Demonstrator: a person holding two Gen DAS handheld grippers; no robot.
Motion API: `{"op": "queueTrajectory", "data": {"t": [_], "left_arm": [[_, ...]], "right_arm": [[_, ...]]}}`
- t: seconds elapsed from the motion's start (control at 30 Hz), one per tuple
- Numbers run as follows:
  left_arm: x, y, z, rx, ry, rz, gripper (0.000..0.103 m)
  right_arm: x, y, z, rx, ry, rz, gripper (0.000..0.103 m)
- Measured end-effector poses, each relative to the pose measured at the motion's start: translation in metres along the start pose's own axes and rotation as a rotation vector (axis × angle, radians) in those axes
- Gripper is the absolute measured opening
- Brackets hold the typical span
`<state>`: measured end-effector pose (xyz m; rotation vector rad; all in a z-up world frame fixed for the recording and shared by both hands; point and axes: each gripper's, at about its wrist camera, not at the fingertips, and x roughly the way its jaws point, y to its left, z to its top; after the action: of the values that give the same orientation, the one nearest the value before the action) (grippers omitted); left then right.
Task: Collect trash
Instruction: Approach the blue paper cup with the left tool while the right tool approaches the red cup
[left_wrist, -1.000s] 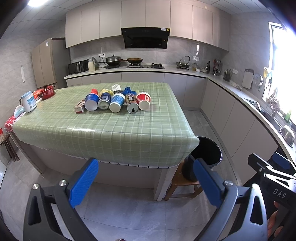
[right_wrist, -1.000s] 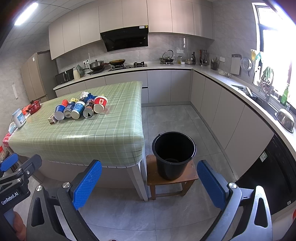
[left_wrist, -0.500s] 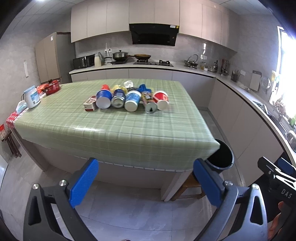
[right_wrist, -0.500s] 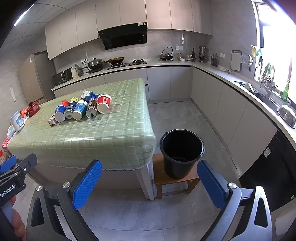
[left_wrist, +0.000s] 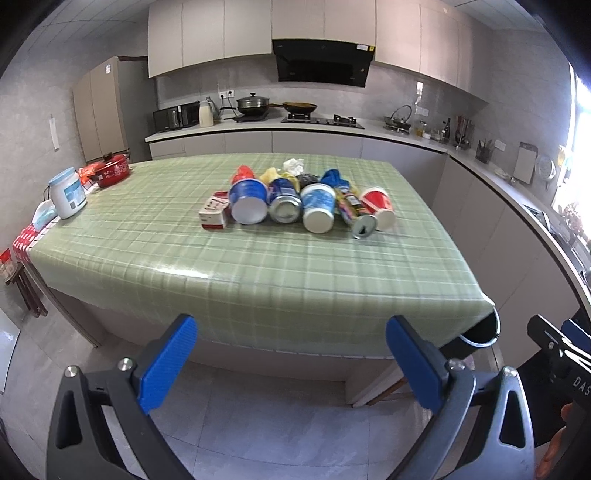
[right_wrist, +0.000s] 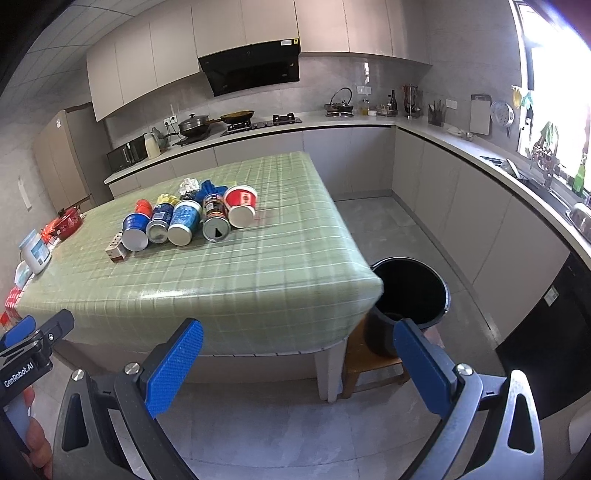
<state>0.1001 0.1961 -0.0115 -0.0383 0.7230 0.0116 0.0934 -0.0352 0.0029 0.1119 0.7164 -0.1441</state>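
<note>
A row of trash lies on the green checked table (left_wrist: 258, 266) (right_wrist: 258, 273): a small carton (left_wrist: 215, 213), a blue cup (left_wrist: 248, 201) (right_wrist: 135, 230), a can (left_wrist: 284, 203), a blue-white cup (left_wrist: 317, 208) (right_wrist: 183, 223), a patterned can (left_wrist: 356, 216) (right_wrist: 216, 219) and a red cup (left_wrist: 378, 206) (right_wrist: 241, 205), with crumpled wrappers behind. A black bucket (right_wrist: 410, 291) (left_wrist: 480, 332) stands on a wooden stool (right_wrist: 373, 365) by the table's right corner. My left gripper (left_wrist: 291, 356) and right gripper (right_wrist: 299, 360) hang open and empty in front of the table's near edge.
A white jar (left_wrist: 68, 194) and a red pot (left_wrist: 112, 171) sit at the table's left end. Counters with a stove, pots and utensils line the back and right walls. Grey tiled floor lies below the grippers. The other handheld unit shows at each view's edge.
Both grippers have risen and moved closer to the table; the trash row looks larger and the bucket is now partly hidden behind the table corner. Both stay open.
</note>
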Motion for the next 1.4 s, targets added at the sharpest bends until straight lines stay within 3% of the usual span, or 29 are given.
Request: {"op": "queueTrajectory", "data": {"t": [0.27,0.67,1.07,1.4], "left_arm": [[0.052,0.026,0.031,-0.048,0.018,0.021,0.103],[0.141,0.049,0.101,-0.124,0.022,0.141,0.103],[0.231,0.07,0.142,-0.124,0.115,0.104,0.1],[0.288,0.082,0.157,-0.101,0.206,0.059,0.092]], "right_arm": [[0.05,0.033,0.028,-0.031,0.014,0.019,0.103],[0.175,0.056,0.118,-0.068,0.04,0.11,0.103],[0.264,0.08,0.163,-0.042,0.102,0.088,0.103],[0.325,0.105,0.186,-0.036,0.157,0.03,0.103]]}}
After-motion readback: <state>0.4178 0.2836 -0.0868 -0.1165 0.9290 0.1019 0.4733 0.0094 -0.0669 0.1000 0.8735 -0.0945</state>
